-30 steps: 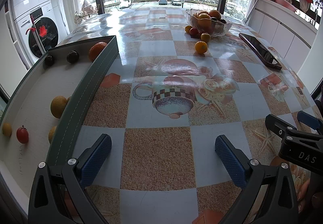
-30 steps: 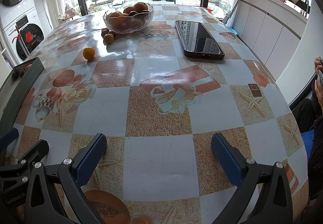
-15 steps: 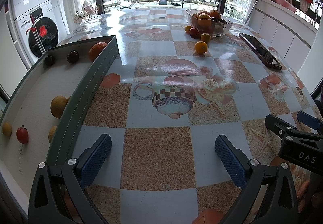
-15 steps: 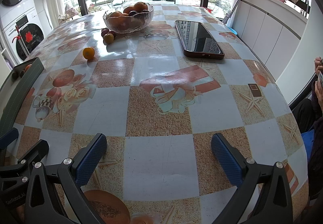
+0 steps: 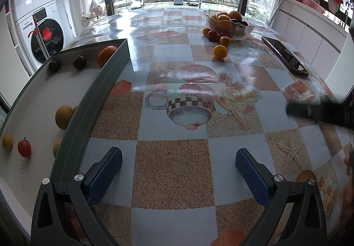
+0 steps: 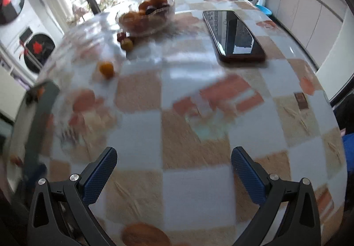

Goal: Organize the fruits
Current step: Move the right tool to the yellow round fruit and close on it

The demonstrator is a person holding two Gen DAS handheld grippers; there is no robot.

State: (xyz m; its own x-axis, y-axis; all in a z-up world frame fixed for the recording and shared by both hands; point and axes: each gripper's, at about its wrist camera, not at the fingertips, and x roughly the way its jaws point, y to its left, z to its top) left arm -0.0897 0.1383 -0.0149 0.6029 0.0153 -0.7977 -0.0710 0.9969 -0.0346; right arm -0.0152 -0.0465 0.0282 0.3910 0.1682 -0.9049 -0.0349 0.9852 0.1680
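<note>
A glass bowl (image 5: pixel 229 24) heaped with oranges and dark fruit stands at the far side of the table; it also shows blurred as the bowl (image 6: pixel 147 16) in the right wrist view. Loose fruits lie beside it, and one orange (image 5: pixel 220 52) sits apart, nearer to me. On the left, a green-rimmed tray (image 5: pixel 97 95) holds an orange (image 5: pixel 106 55), two dark fruits, a yellow fruit (image 5: pixel 64 117) and a small tomato (image 5: pixel 24 148). My left gripper (image 5: pixel 178 164) hangs open over bare tablecloth. My right gripper (image 6: pixel 173 163) is open too, holding nothing.
A dark phone (image 6: pixel 233 34) lies at the right of the table; it is the phone (image 5: pixel 284 54) in the left wrist view. A washing machine (image 5: pixel 41 33) stands left of the table. White cabinets line the right wall. The right gripper's blurred body (image 5: pixel 318 111) crosses the right edge.
The right gripper has lifted and swung forward, blurring its view; the bowl and phone now look closer. In the left wrist view it has risen. The left gripper has stayed put.
</note>
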